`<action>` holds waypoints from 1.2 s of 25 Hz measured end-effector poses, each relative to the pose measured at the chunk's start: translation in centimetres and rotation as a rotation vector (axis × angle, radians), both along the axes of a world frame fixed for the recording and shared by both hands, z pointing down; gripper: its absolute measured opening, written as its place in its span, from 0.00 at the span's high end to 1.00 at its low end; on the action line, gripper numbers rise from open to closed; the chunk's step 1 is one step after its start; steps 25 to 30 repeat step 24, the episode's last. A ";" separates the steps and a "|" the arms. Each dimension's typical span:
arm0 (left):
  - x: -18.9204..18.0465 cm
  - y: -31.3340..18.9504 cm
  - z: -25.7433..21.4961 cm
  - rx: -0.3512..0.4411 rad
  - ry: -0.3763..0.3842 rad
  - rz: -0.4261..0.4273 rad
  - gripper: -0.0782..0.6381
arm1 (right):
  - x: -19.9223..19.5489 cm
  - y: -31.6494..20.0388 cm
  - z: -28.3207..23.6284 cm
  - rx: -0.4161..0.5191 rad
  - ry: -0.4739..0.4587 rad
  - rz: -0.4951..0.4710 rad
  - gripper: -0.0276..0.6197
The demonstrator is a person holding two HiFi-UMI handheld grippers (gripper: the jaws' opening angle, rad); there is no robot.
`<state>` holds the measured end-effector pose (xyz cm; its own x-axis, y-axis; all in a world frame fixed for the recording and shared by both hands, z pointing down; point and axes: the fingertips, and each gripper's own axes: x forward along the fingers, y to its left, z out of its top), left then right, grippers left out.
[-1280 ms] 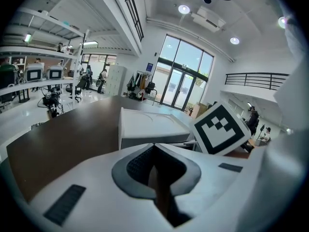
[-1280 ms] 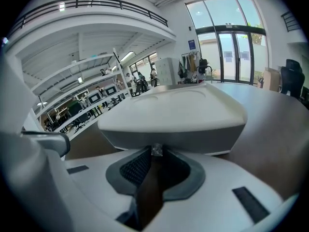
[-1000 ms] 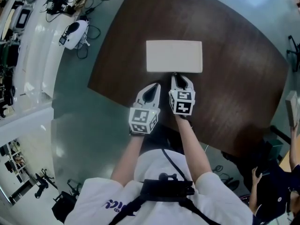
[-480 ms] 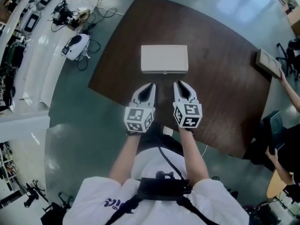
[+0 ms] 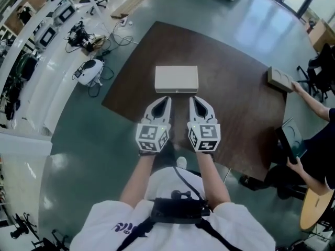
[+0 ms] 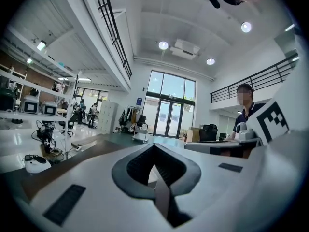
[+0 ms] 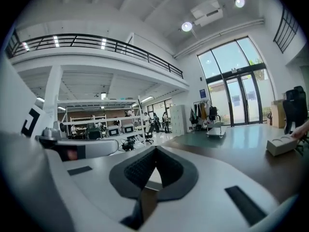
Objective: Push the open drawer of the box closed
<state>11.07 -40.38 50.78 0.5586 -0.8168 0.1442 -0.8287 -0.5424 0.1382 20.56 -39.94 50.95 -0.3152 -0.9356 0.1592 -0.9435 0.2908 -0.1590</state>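
Observation:
A white flat box point(image 5: 176, 79) lies on the dark brown table point(image 5: 235, 88), its drawer front flush with the near side in the head view. My left gripper point(image 5: 164, 99) and right gripper point(image 5: 192, 99) are held side by side just short of the box, apart from it. Both are shut with nothing between the jaws. In the left gripper view the jaws point(image 6: 154, 147) meet at the tips, and in the right gripper view they point(image 7: 155, 149) meet too. Both gripper cameras look level across the room, so the box is hidden there.
A second pale box point(image 5: 279, 79) sits at the table's right edge under a person's hand point(image 5: 298, 88); it also shows in the right gripper view point(image 7: 281, 144). Cables and a white device point(image 5: 88, 71) lie on the floor left of the table. A workbench point(image 5: 36, 41) runs along the left.
Both grippers have drawn back from the box; a second ago the right one touched its near side. The head view has risen, so the table and box look smaller.

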 end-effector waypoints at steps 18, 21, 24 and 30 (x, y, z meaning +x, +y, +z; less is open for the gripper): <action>0.6 4.7 -5.8 0.129 -0.028 -0.004 0.88 | -0.6 4.3 -6.3 0.152 0.004 -0.010 0.95; 0.6 4.8 -5.9 0.133 -0.029 -0.005 0.88 | -0.7 4.4 -6.2 0.153 0.004 -0.011 0.95; 0.6 4.8 -6.1 0.138 -0.032 -0.007 0.88 | -0.8 4.4 -6.3 0.153 0.006 -0.017 0.95; 0.6 4.8 -6.1 0.138 -0.032 -0.007 0.88 | -0.8 4.4 -6.3 0.153 0.006 -0.017 0.95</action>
